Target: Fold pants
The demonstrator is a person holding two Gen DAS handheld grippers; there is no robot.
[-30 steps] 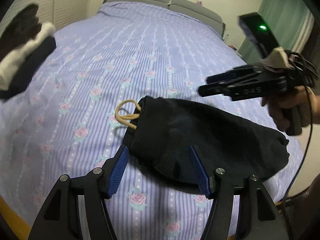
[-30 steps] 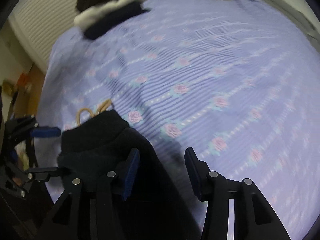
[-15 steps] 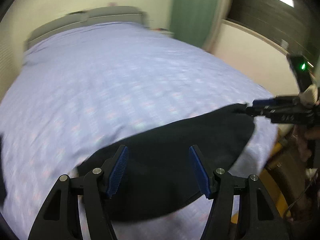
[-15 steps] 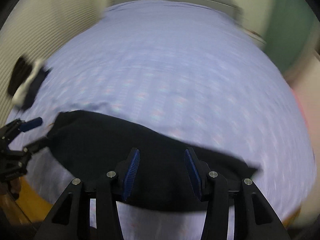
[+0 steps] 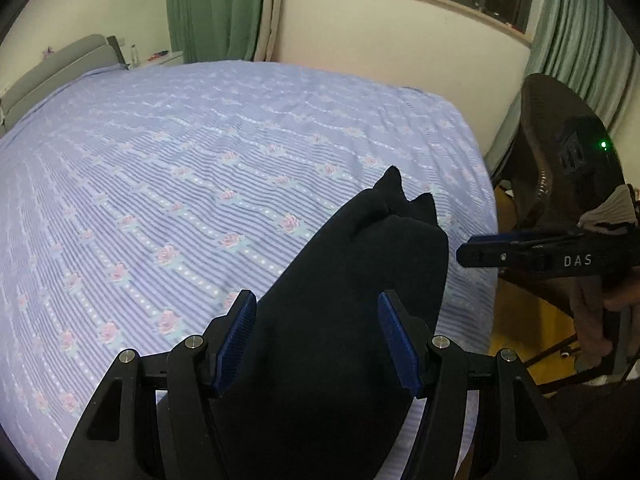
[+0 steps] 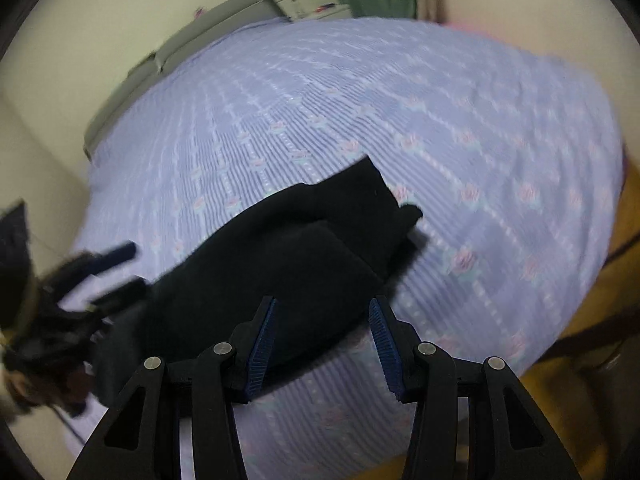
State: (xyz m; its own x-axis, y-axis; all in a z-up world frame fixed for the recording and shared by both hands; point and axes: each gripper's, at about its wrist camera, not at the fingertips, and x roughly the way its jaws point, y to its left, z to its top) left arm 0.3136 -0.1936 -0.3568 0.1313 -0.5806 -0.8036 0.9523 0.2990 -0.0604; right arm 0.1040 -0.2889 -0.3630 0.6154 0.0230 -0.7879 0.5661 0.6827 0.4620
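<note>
Left wrist view: black pants (image 5: 340,320) folded into a bundle near the bed's (image 5: 200,160) corner, both tongs hovering apart and empty.

Pants look thick, soft and matte black, layered, with cuff ends poking out at the far tip and an upper flap stacked on a wider lower layer (image 6: 280,248). They lie on the striped floral bedspread, close to the edge by the floor. Left tongs (image 5: 316,340) are half open over the cloth, pads not pressing; right tongs (image 6: 320,336) likewise half open, gripping nothing. For the next fold, judged best: pinch both layers at the cuff end together, lift low, keep edges aligned so the stack doesn't slide off the bed.
</note>
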